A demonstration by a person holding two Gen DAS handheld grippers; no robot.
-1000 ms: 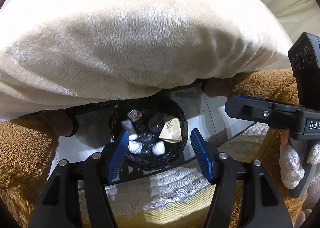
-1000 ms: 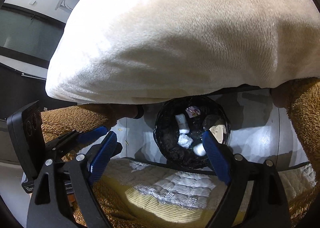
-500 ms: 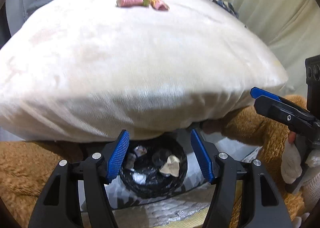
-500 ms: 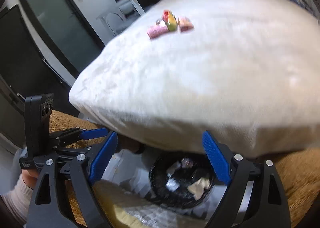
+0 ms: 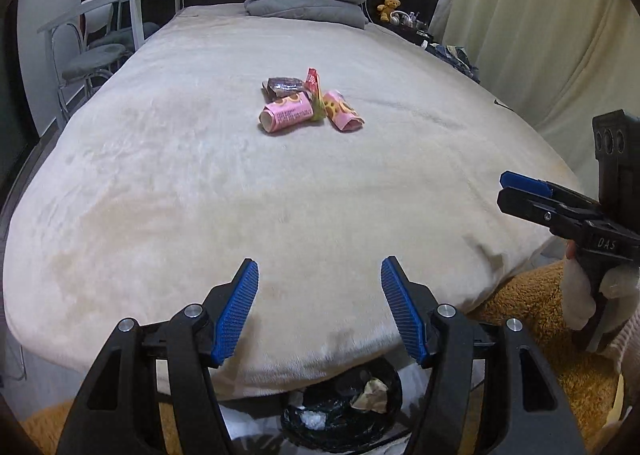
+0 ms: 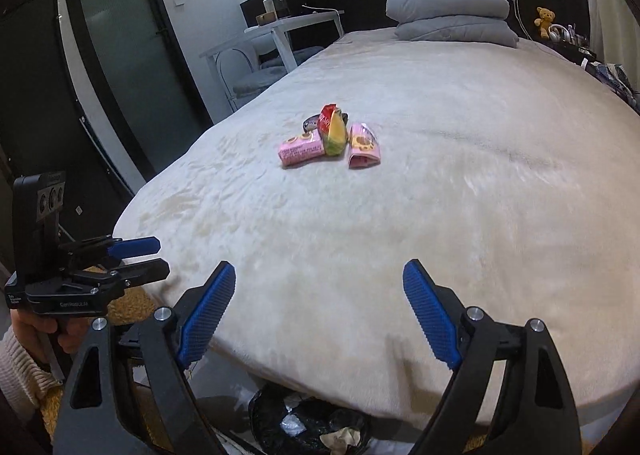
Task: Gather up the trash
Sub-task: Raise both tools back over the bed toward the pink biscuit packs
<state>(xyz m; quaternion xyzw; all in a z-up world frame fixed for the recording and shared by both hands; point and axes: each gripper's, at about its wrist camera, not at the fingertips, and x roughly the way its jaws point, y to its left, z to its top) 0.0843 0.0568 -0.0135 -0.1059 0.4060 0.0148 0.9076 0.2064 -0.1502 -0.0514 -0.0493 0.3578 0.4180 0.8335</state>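
Both grippers hover empty over the foot of the cream plush bed (image 5: 168,183): left gripper (image 5: 318,309) fingers moderately apart, right gripper (image 6: 320,313) fingers wide, just narrowing slightly. The pink-and-red snack wrappers (image 5: 310,105) lie mid-bed, well ahead; the black-lined wastebasket (image 5: 344,415) waits below the edge, apparently for short drops.

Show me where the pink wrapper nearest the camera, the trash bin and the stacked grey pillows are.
pink wrapper (image 5: 287,112), left wrist view, middle of its printed side.
trash bin (image 5: 296,429), left wrist view, black liner at its near left rim.
grey pillows (image 6: 450,5), right wrist view, front face of the upper pillow.
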